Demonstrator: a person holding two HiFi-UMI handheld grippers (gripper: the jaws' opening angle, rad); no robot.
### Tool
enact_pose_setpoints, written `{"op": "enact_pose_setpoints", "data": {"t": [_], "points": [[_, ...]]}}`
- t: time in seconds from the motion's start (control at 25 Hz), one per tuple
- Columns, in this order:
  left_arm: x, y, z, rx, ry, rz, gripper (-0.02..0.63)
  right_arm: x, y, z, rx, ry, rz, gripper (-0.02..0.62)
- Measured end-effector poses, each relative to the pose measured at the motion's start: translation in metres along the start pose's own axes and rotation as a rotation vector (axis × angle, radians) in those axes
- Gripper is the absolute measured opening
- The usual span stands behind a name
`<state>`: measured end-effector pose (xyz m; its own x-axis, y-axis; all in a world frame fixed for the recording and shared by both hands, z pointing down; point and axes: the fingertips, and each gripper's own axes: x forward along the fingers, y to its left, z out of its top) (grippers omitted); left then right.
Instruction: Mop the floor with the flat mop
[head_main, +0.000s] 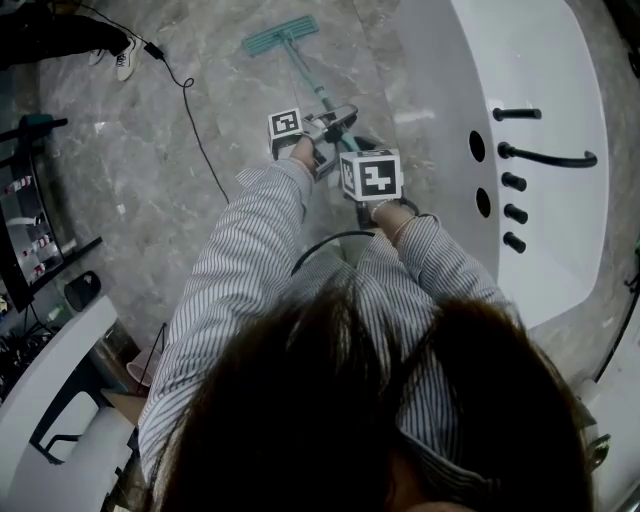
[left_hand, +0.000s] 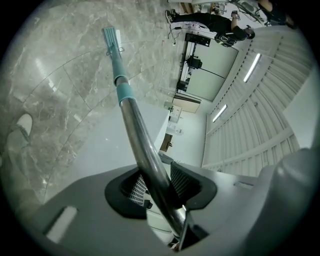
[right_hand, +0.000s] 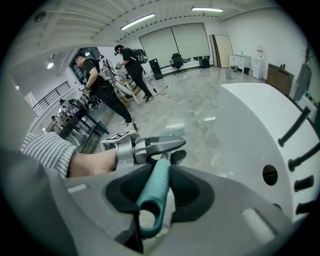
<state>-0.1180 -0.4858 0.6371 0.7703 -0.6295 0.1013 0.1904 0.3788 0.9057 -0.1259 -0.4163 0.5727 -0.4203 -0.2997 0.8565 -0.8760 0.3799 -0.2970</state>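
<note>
There is one flat mop (head_main: 303, 72) and two grippers. The right gripper (right_hand: 157, 186), nearest the person, is squeezed tight on the mop's blue-green handle end (right_hand: 152, 197). A bit further along, the left gripper (left_hand: 157, 182) is clamped round the shiny metal pole (left_hand: 140, 145). Far ahead, the one mop head (head_main: 281, 35) lies flat on the grey floor (head_main: 140, 140). Two people (right_hand: 97, 82) stand far off across the room.

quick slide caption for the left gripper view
Left gripper shut on the mop pole, which runs out to the teal mop head on the grey marble floor.
</note>
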Motion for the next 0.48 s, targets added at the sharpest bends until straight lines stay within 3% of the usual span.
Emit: {"op": "enact_pose_setpoints", "data": {"t": [0.24, 0.48], "points": [[-0.03, 0.024, -0.051, -0.005, -0.003, -0.018, 0.137, -0.026, 0.015, -0.055, 0.001, -0.032, 0.0, 0.115], [-0.075, 0.076, -0.133, 0.003, 0.063, 0.035, 0.137, -0.057, 0.033, -0.156, 0.029, -0.027, -0.027, 0.115]]}}
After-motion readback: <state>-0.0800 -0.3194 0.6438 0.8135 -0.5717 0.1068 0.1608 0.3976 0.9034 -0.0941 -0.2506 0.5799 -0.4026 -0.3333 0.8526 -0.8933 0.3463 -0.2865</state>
